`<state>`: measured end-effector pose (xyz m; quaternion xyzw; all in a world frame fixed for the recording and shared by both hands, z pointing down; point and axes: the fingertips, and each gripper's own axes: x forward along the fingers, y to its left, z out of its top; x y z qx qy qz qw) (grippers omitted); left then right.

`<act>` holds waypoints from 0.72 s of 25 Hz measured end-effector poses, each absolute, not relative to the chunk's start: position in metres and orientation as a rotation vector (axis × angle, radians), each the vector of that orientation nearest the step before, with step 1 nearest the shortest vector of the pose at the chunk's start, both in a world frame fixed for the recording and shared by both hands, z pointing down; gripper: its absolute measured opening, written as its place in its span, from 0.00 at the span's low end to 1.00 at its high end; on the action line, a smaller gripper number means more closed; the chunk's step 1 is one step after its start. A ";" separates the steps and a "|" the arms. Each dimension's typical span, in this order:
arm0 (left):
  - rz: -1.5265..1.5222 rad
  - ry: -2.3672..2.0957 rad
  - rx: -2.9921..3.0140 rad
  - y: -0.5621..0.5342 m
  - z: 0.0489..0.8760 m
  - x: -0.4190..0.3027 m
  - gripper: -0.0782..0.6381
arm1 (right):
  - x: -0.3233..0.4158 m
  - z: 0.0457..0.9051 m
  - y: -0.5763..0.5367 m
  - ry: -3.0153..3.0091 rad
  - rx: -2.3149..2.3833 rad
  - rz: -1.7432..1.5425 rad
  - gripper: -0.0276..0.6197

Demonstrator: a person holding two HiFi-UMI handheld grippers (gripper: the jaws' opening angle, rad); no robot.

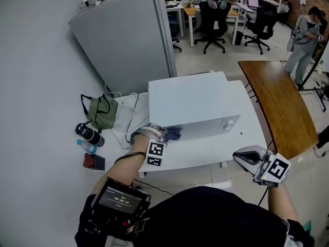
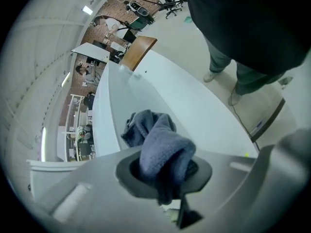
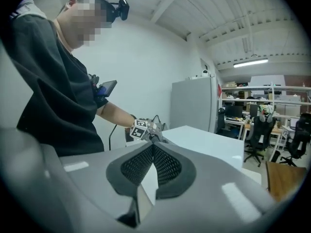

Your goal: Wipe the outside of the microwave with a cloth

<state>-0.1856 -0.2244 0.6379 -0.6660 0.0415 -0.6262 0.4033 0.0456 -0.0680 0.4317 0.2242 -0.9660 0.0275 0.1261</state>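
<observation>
A white microwave (image 1: 190, 104) stands on a white table (image 1: 205, 151). My left gripper (image 1: 163, 133) is shut on a blue-grey cloth (image 1: 172, 133) and holds it against the lower left corner of the microwave's near side. In the left gripper view the cloth (image 2: 160, 144) bulges out between the jaws, next to the microwave's wall (image 2: 104, 115). My right gripper (image 1: 242, 156) hangs off the table's near right corner, shut with nothing between its jaws. Its view looks past the closed pads (image 3: 165, 164) to the left gripper (image 3: 146, 128) and the microwave (image 3: 204, 142).
Left of the microwave lie a green bag (image 1: 103, 112), a black bottle (image 1: 88, 134), a red box (image 1: 94, 161) and a white cable (image 1: 128, 115). A grey fridge (image 1: 128, 35) stands behind. A wooden table (image 1: 280, 104) is at the right, and a person (image 1: 303, 40) stands beyond it.
</observation>
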 end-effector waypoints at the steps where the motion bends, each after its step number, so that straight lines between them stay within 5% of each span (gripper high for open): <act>1: -1.590 0.118 -1.687 -0.223 0.637 -0.203 0.19 | 0.030 0.432 -0.066 -2.805 0.633 0.079 0.05; 8: -1.564 0.581 -2.329 -0.206 0.646 -0.270 0.19 | -0.009 0.420 -0.058 -2.797 0.615 0.096 0.05; 12: -1.196 1.221 -3.073 -0.196 0.659 -0.261 0.19 | 0.010 0.419 -0.058 -2.827 0.651 0.125 0.05; 18: -0.739 1.832 -3.284 -0.231 0.688 -0.205 0.19 | 0.088 0.437 -0.059 -2.849 0.678 0.144 0.05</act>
